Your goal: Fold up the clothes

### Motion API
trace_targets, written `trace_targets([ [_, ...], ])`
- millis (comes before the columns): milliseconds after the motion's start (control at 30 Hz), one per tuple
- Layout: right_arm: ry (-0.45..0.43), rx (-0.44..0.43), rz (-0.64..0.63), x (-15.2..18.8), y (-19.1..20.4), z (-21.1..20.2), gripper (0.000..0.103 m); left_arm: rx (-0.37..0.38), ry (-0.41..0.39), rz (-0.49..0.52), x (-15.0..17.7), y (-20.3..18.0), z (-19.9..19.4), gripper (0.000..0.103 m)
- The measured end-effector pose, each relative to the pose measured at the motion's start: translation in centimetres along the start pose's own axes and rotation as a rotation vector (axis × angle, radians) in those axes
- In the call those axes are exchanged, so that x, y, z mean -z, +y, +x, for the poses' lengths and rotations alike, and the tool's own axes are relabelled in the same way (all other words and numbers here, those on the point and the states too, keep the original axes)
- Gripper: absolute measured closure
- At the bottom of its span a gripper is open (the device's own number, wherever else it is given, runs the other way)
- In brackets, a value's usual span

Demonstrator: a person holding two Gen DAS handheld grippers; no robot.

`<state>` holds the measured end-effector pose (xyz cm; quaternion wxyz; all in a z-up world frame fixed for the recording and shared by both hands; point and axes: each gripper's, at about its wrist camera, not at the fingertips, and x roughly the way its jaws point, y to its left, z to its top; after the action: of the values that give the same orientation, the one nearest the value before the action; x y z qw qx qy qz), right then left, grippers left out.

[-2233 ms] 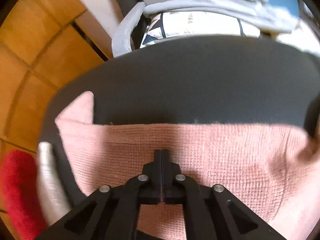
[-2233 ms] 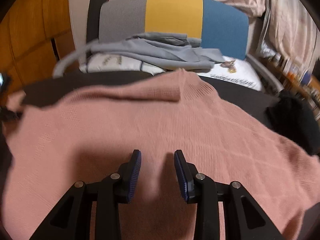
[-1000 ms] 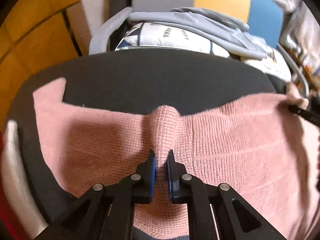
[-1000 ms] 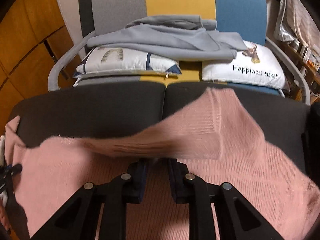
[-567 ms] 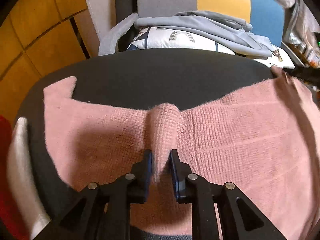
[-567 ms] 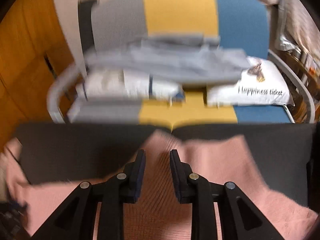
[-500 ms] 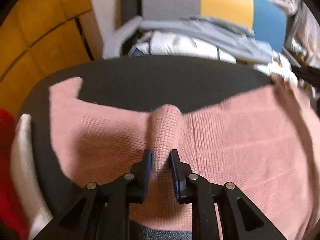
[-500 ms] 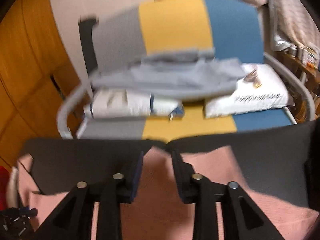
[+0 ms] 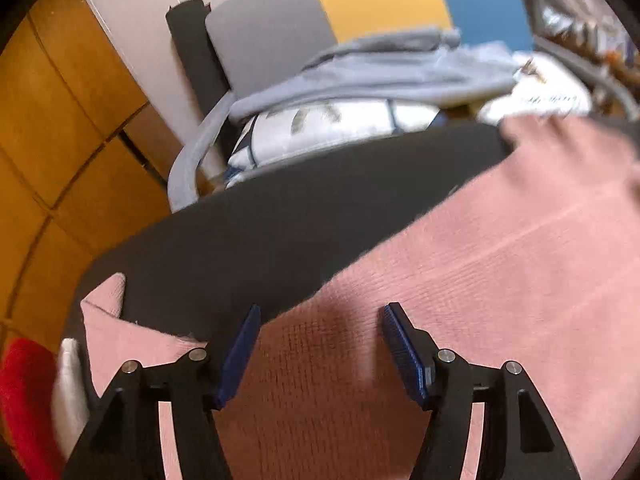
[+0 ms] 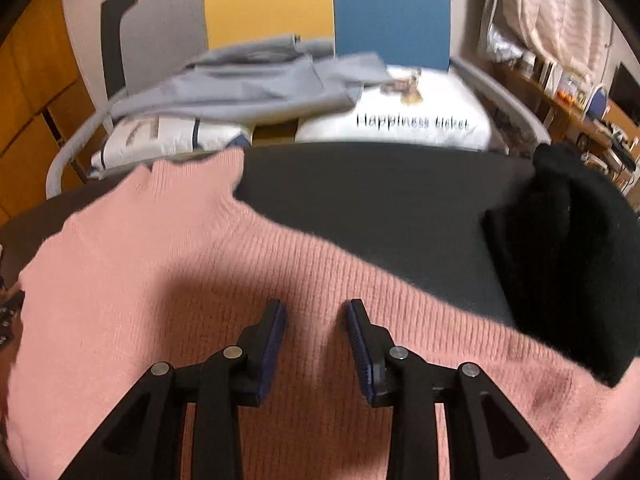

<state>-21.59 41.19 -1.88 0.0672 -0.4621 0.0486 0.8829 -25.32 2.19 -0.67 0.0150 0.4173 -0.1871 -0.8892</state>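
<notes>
The sweater (image 10: 168, 264) lies spread on the counter (image 10: 380, 200), reaching its near edge. A dark garment (image 10: 568, 256) sits at the counter's right edge. Behind the far edge stands a chair (image 10: 384, 12) carrying pillows (image 10: 408, 120) under a folded garment (image 10: 240, 84).

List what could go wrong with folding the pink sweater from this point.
1. The pink sweater lies askew on the dark surface, its upper edge slanting, so the next fold may come out crooked.
2. The black garment overlaps the sweater's right end and could get dragged or pinched along.
3. The jaws of the left gripper and the right gripper are opening with nothing pinched; a shallow regrasp might take only one knit layer.
</notes>
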Motion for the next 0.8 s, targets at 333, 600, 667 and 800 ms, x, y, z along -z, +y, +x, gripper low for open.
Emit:
trace_targets([
  [333, -0.051, -0.055, -0.035, -3.6, 3.9, 2.5, 0.067, -0.181, -0.058, -0.012, 0.1, 4.4, 3.3, 0.012],
  [600, -0.029, -0.231, -0.034, -0.4, 3.6, -7.2, 0.067, 0.042, 0.007, -0.021, 3.2, 4.7, -3.0, 0.014],
  [667, 0.016, -0.238, -0.087, 3.5, 3.7, -10.6, 0.067, 0.115, 0.026, -0.048, 5.9, 4.5, -5.6, 0.014],
  [800, 0.089, -0.242, -0.132, 11.9, 3.2, -16.8, 0.066, 0.155, 0.026, -0.067, 11.7, 4.0, -10.7, 0.014],
])
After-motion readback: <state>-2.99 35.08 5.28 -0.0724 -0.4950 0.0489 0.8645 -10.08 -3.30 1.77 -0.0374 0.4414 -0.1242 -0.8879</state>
